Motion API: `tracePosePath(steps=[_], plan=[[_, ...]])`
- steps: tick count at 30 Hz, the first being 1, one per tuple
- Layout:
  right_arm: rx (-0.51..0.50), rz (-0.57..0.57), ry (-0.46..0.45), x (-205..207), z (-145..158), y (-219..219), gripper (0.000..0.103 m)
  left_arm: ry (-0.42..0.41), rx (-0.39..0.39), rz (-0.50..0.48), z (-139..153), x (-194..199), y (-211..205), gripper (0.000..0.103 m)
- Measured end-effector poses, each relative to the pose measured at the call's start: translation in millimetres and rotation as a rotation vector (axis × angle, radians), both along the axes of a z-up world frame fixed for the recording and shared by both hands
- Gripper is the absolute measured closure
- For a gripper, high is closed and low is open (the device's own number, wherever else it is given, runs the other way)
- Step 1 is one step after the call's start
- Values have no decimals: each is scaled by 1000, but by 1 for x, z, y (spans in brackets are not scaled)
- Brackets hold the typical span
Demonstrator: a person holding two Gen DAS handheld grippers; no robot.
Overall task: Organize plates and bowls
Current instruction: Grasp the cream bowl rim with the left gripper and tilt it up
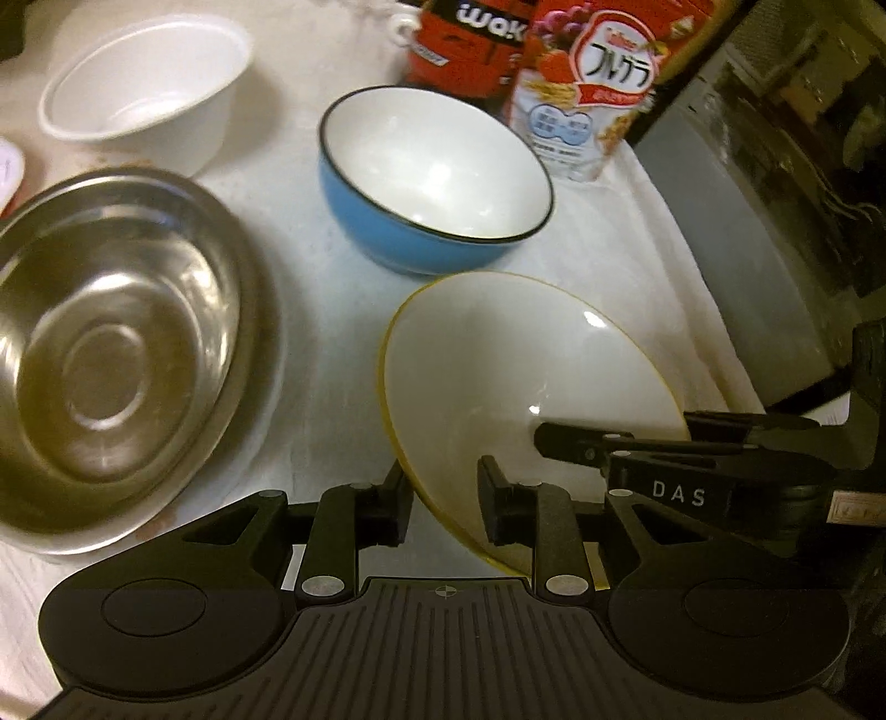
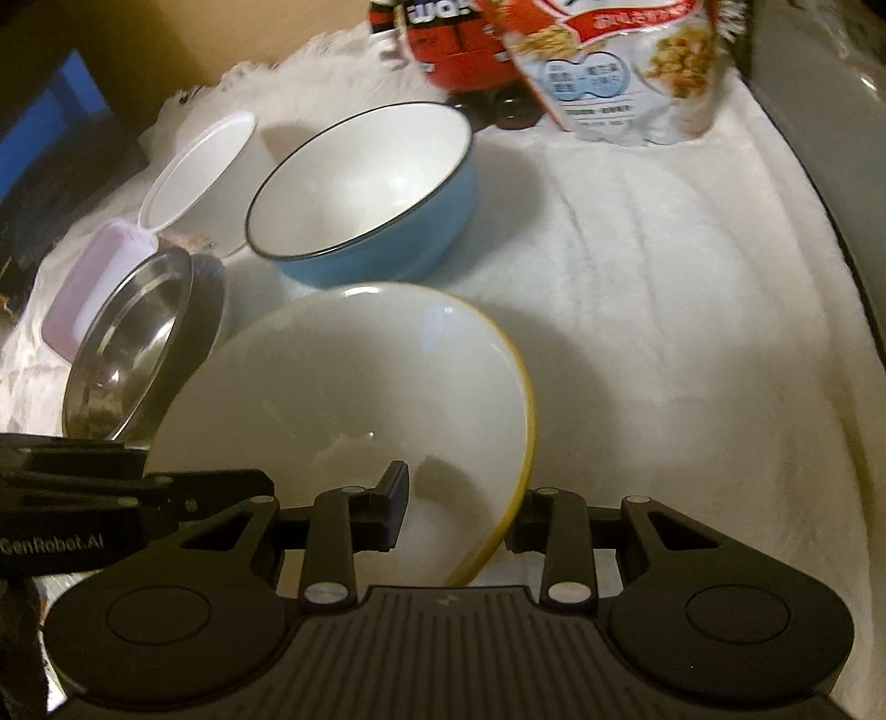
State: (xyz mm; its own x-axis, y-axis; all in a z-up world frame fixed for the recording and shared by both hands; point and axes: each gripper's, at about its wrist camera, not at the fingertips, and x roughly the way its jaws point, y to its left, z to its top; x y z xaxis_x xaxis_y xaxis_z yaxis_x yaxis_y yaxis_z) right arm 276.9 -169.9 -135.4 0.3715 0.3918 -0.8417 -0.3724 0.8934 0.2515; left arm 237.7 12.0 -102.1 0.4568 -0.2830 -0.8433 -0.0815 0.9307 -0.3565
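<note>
A: Where does the yellow-rimmed bowl (image 1: 515,376) sit relative to the jaws?

B: Both sets straddle its rim. The left gripper (image 1: 446,507) has one finger outside the wall and one inside, at the near edge. The right gripper (image 2: 459,518) does the same on the opposite side: its left finger (image 2: 394,507) is inside the bowl, the other is outside the yellow rim.

A: Clenched on it?

B: They bracket the rim closely, but whether the pads actually press it, I cannot tell. The bowl looks tilted.

A: What crowds it?

B: The blue bowl (image 1: 432,183) sits just beyond it, the steel bowl (image 1: 111,354) close on the left, and a white plastic bowl (image 1: 144,83) farther back. A cereal bag (image 1: 587,83) and a red package (image 1: 465,44) stand at the back.

A: Open room?

B: The white cloth (image 2: 664,310) over the counter lies bare to the right, up to a dark edge.
</note>
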Motion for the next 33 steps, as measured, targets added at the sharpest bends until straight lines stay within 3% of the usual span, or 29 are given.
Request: tracePosePath(steps=[9, 21, 33], plan=[[22, -48, 49, -3, -4, -6, 69, 9, -2, -23, -3, 2, -2, 76], [22, -66, 48, -9, -4, -3, 69, 13, -3, -41, -5, 6, 1, 76], [-10, -73, -21, -6, 6, -2, 69, 3, -16, -26, -3, 3, 8, 76]])
